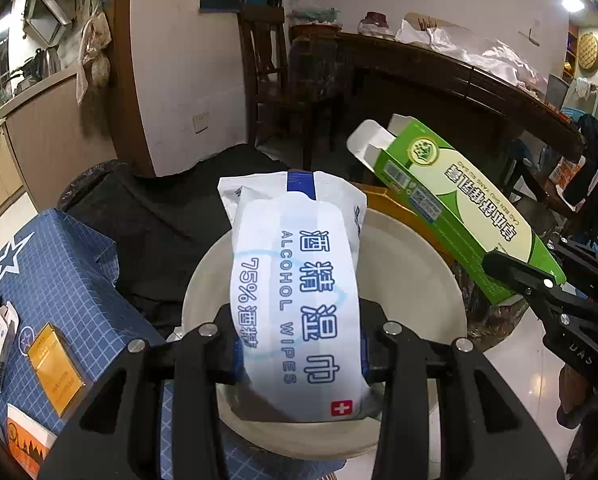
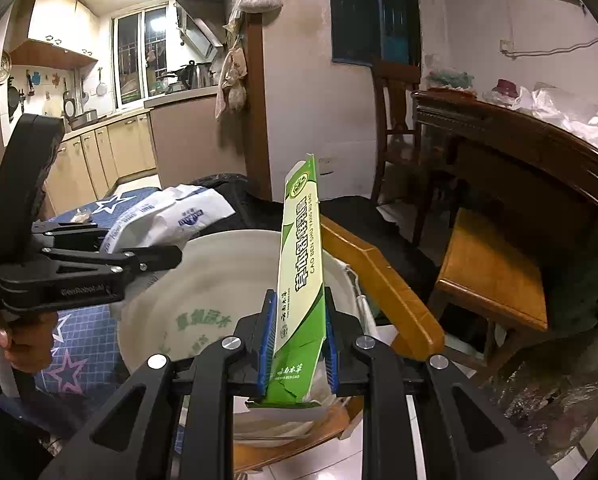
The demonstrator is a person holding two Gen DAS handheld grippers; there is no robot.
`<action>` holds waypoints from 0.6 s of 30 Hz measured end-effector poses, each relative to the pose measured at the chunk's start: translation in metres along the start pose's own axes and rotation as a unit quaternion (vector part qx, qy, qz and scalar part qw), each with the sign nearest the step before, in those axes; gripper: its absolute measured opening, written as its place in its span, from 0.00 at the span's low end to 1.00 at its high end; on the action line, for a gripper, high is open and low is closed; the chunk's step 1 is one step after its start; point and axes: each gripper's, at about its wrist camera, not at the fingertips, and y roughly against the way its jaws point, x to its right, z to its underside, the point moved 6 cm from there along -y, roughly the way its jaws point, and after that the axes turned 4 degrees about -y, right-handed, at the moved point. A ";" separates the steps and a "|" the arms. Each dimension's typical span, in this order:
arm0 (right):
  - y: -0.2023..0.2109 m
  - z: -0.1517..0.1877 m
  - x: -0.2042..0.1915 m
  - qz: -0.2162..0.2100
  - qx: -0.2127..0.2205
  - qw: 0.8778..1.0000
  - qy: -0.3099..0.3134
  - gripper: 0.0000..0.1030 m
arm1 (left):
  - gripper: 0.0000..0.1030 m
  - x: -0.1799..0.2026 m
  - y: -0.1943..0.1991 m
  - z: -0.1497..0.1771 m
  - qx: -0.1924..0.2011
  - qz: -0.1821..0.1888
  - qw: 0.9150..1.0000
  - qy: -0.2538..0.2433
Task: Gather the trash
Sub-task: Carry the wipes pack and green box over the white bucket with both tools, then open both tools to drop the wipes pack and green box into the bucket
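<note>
The round white plastic basin [image 2: 219, 272] lies open from above, its bare inside free for a gripper to pass down. Above its near rim hang the white alcohol-wipes pack [image 1: 299, 300] and, well apart, the long green cardboard box [image 2: 299, 280]. A yellow wooden stool [image 2: 379, 280] touches the basin's right rim, the blue star-printed cardboard box [image 1: 71, 272] crowds its left, and black cloth [image 1: 159, 232] lies behind.

Home, kitchen cabinets [image 2: 111, 152], wood dining table [image 2: 539, 148]
</note>
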 end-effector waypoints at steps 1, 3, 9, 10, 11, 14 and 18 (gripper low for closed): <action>-0.001 0.000 -0.001 -0.001 -0.001 1.000 0.001 0.21 | 0.36 -0.001 -0.001 0.000 0.000 0.000 1.000 0.000; -0.005 -0.001 -0.005 -0.002 -0.004 1.000 0.003 0.21 | 0.36 -0.003 -0.002 0.001 -0.002 0.000 1.000 0.003; -0.011 -0.004 -0.012 0.001 -0.014 1.000 0.011 0.21 | 0.36 -0.007 -0.001 0.001 0.001 -0.004 1.000 0.004; -0.013 -0.004 -0.013 0.001 -0.019 1.000 0.014 0.21 | 0.36 -0.007 -0.001 0.001 0.001 -0.005 1.000 0.004; -0.013 -0.002 -0.013 0.001 -0.022 1.000 0.016 0.21 | 0.36 -0.009 -0.002 0.001 0.000 -0.006 1.000 0.005; -0.021 -0.005 -0.013 0.003 -0.035 0.999 0.021 0.21 | 0.36 -0.011 -0.006 0.001 -0.006 -0.006 1.000 0.009; -0.032 -0.005 -0.017 0.003 -0.061 0.998 0.023 0.22 | 0.36 -0.010 -0.017 0.004 -0.027 -0.006 1.000 0.004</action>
